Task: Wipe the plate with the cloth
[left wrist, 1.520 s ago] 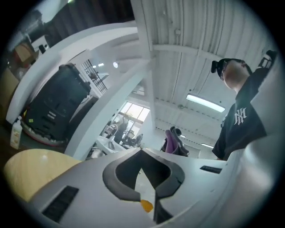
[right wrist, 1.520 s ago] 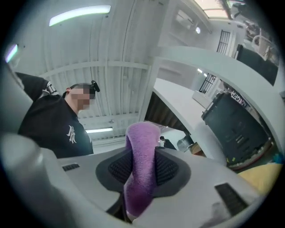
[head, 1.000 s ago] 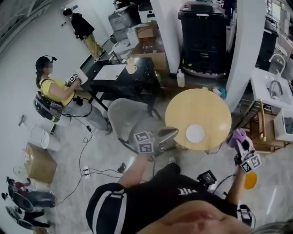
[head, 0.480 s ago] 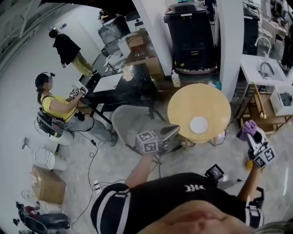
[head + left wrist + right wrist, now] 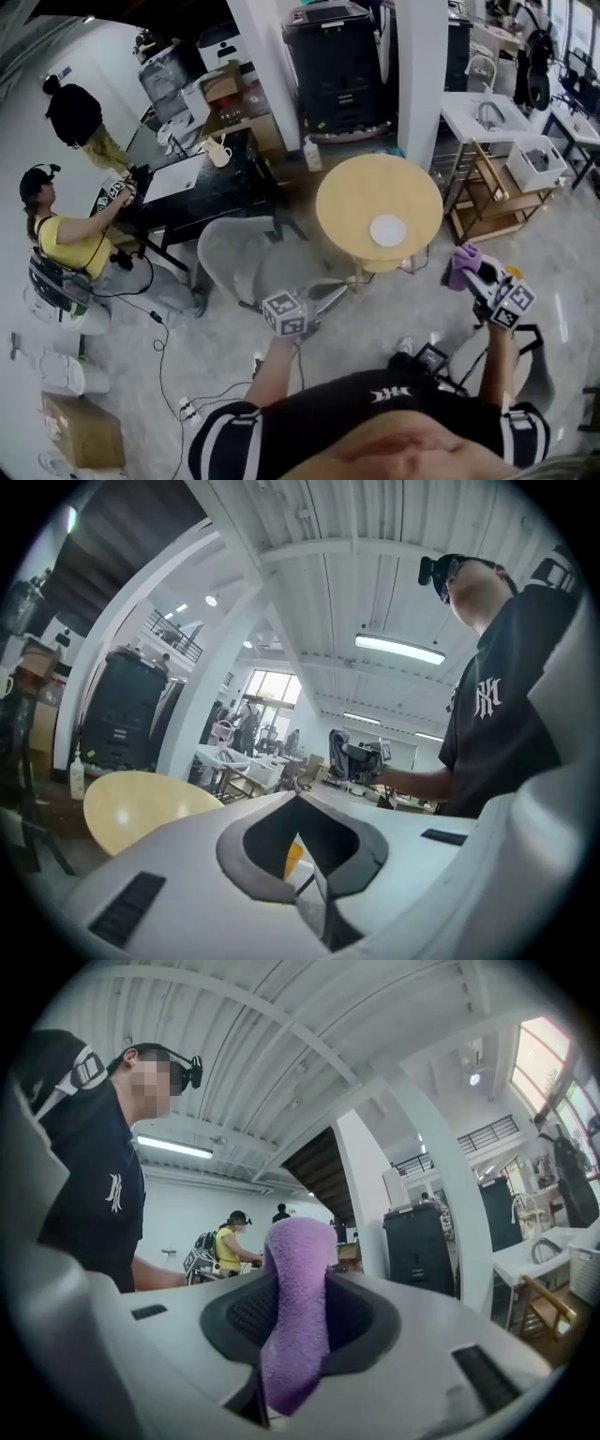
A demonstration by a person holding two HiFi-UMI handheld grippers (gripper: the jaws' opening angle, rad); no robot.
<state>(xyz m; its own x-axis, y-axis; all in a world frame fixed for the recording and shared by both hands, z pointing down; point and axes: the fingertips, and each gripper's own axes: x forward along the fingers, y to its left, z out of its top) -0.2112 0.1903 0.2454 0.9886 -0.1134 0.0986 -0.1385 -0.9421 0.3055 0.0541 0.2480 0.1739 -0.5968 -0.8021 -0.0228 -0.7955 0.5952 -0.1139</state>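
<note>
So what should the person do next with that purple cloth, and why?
Probably bring the right hand-held gripper forward over the plate. The cloth is clamped in its jaws, but it hangs beside the table, clear of the plate, so no wiping can start yet.

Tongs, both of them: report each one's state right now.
Left tongs: shut, nothing held.
Right tongs: shut on the fluffy purple cloth.
</note>
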